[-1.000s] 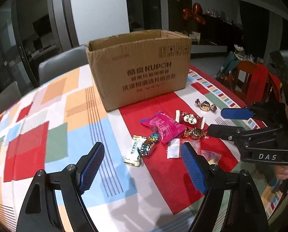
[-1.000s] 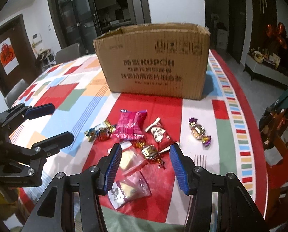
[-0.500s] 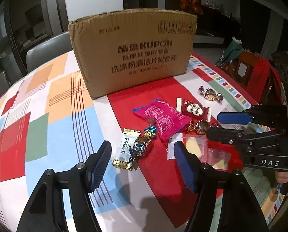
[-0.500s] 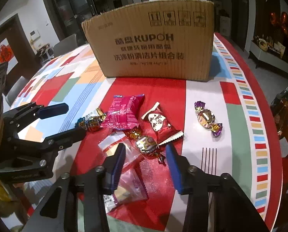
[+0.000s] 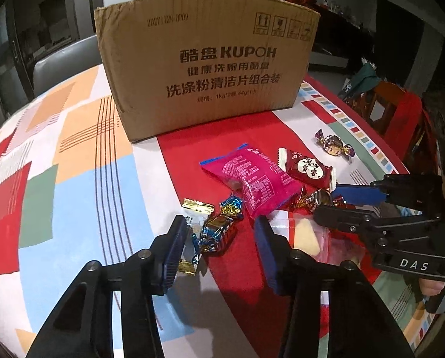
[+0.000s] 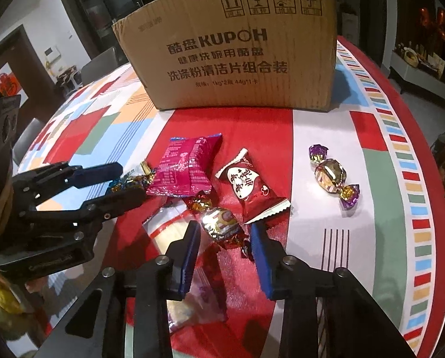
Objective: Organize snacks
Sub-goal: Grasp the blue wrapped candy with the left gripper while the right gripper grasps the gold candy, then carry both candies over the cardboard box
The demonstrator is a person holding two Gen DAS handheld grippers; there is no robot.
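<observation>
A: What is the left wrist camera showing?

B: The left gripper is hanging over a blue-and-gold foil-wrapped candy that is lying on the patchwork-coloured tablecloth. Its jaws have just been closing and are standing partly open around the candy, with gaps on both sides, so nothing is being gripped. A white wrapper with gold crimped ends is lying just beside the left blue pad. Beyond it a magenta plastic snack packet and a dark red packet with a white heart label are lying in front of the brown corrugated cardboard box.

A: And the right wrist camera?

B: The right gripper is pointing down at a red-and-silver foil-wrapped candy, which is sitting between its blue pads. Its jaws have been closing too and are partly open, not yet pressing on the wrapper. A clear packet holding a pale yellow piece is lying beside the left pad. A purple-and-gold twisted candy is lying well apart on the right.
</observation>
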